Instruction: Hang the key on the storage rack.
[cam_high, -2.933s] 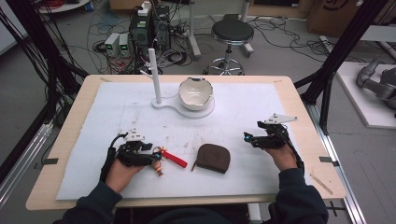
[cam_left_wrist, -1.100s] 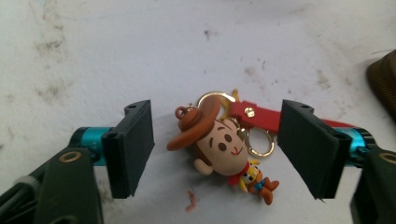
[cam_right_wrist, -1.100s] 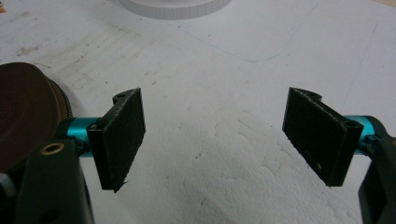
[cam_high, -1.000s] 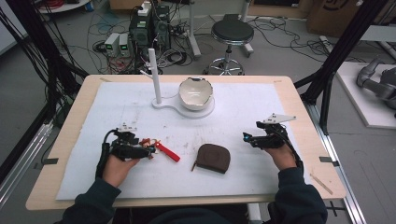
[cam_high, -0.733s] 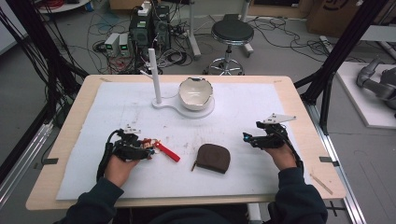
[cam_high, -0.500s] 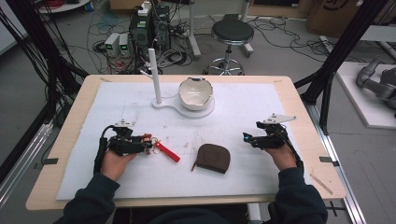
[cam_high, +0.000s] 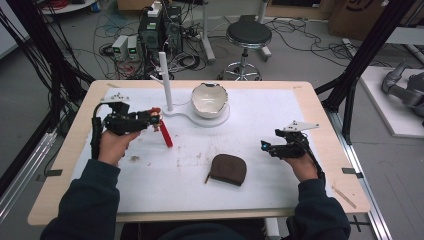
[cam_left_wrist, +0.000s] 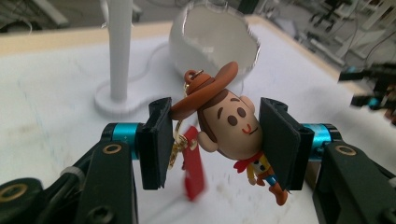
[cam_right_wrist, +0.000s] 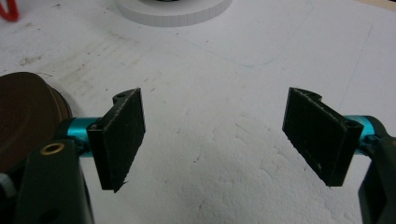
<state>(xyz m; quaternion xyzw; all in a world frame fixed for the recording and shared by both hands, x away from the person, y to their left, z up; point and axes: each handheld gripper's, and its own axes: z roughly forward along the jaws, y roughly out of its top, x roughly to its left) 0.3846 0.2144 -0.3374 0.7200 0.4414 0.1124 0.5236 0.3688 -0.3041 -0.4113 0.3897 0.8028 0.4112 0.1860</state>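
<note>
**Kid:** 2 grippers are at the table. What does the left gripper have?

**Helper:** It has a little cowboy toy. The toy has a brown hat and a big round head. The 2 black pads squeeze the head from both sides. The jaws are about half closed, and they have just been closing on the toy.

**Kid:** Is something hanging from it?

**Helper:** Yes. A gold clip and a red tag hang down under the hat. In the high view the red tag dangles below the left gripper, up off the white mat.

**Kid:** Where is the toy from the white bowl?

**Helper:** It is to the left of the bowl, near it but not touching. A white post stands between the toy and the bowl. The post and the bowl share 1 white base. In the left gripper view the bowl sits right behind the toy, and its rim looks jagged.

**Kid:** And the right gripper?

**Helper:** Its 2 jaws stand wide apart. It holds nothing. You can see bare white mat between them.

**Kid:** Where is it from the bowl?

**Helper:** In the high view the right gripper is to the right of the bowl and closer to the person, well apart from it.

**Kid:** What is the brown thing?

**Helper:** That is a small brown pouch. It lies flat on the mat, closer to the person than the bowl. It is near the right gripper, on its left side.
</note>
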